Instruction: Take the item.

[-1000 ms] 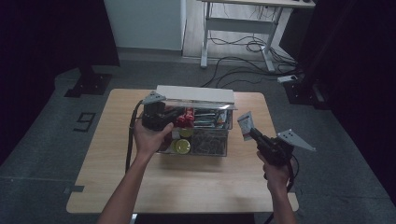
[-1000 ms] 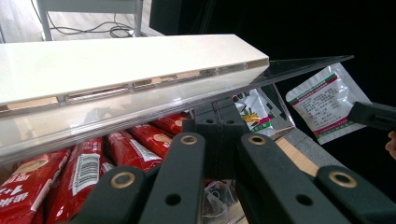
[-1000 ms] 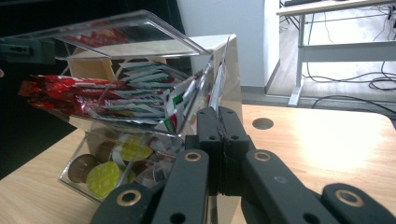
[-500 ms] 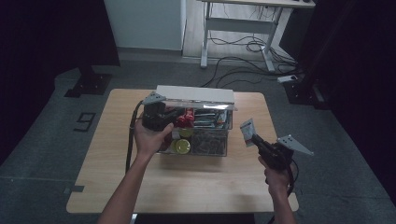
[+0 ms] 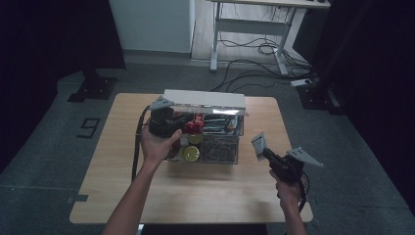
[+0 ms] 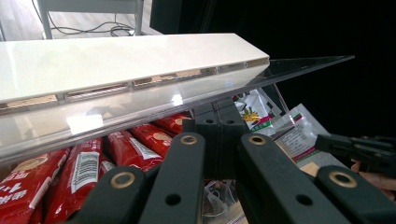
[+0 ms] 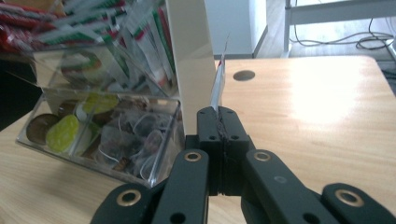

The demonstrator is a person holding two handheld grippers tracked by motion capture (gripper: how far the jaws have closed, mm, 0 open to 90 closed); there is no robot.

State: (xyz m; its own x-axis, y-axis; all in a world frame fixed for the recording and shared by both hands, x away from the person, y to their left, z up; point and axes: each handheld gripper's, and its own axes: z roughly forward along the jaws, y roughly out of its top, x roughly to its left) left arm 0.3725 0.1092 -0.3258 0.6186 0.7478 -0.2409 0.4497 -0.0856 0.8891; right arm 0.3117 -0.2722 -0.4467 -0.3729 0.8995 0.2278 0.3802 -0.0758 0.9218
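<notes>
A clear plastic organiser box point(image 5: 220, 147) stands mid-table with its white-edged lid point(image 5: 204, 99) raised. It holds red sachets point(image 6: 93, 158), tea bags point(image 7: 135, 140) and yellow-green capsules point(image 5: 190, 153). My left gripper point(image 5: 186, 125) reaches into the box's left part under the lid point(image 6: 130, 60). Its jaws point(image 6: 219, 123) are shut, with nothing visible between them. My right gripper point(image 5: 265, 152) hovers to the right of the box, shut on a thin pale sachet point(image 5: 258, 145). In the right gripper view that sachet point(image 7: 218, 84) stands edge-on above the jaws point(image 7: 219, 112).
The wooden table point(image 5: 122, 196) has bare surface in front of the box and on both sides. A round hole point(image 7: 243, 75) marks the tabletop beyond the box. A white desk frame and floor cables point(image 5: 254, 49) lie behind the table.
My right gripper has drawn the sachet a little away from the box, toward the table's front. The left hand has stayed at the box.
</notes>
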